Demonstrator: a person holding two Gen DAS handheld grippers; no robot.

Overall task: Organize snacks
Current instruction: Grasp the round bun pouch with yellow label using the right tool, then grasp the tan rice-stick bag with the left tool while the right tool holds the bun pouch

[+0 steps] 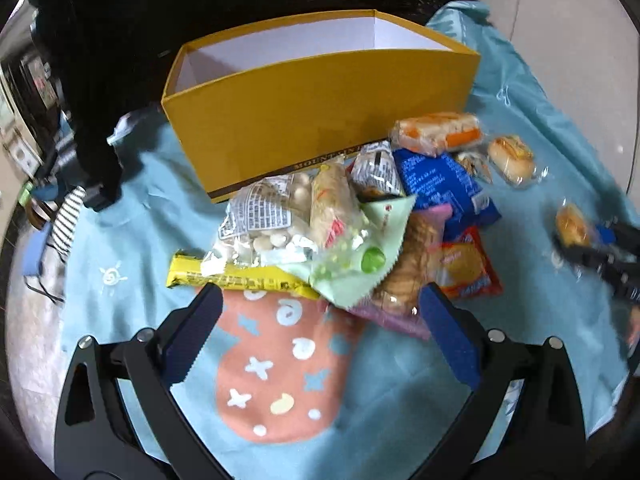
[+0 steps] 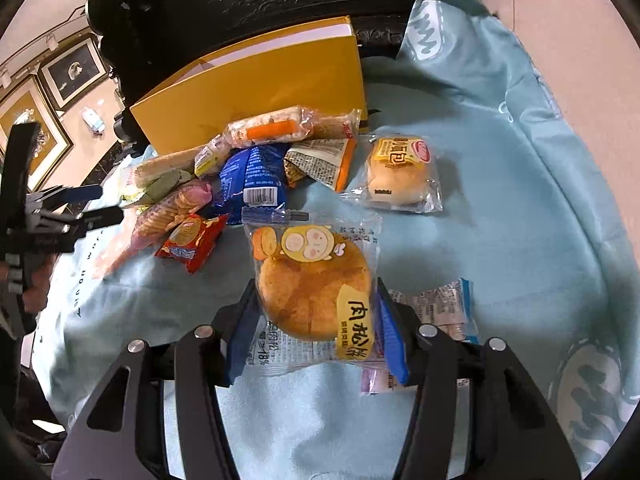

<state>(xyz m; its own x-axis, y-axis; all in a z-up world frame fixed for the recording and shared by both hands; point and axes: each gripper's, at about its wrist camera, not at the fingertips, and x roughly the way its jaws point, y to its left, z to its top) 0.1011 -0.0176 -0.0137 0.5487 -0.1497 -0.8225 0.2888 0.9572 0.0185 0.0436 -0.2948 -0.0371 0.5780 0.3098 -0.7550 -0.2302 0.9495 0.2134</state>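
A yellow box (image 1: 320, 112) stands open at the back of a light blue cloth (image 1: 140, 240); it also shows in the right wrist view (image 2: 256, 88). A pile of snack packets (image 1: 340, 232) lies in front of it. My left gripper (image 1: 320, 320) is open and empty, its fingers just short of the pile, near a yellow bar (image 1: 236, 278). My right gripper (image 2: 316, 320) is shut on a round cake in a clear packet (image 2: 312, 280), held just above the cloth. It shows at the right edge of the left wrist view (image 1: 580, 232).
A wrapped bun (image 2: 400, 172) lies alone right of the pile. A blue packet (image 2: 252, 176), a red packet (image 2: 192, 242) and an orange-striped packet (image 2: 272, 128) lie in the pile. A small packet (image 2: 444, 308) lies under my right fingers. Dark furniture (image 2: 260, 0) stands behind the box.
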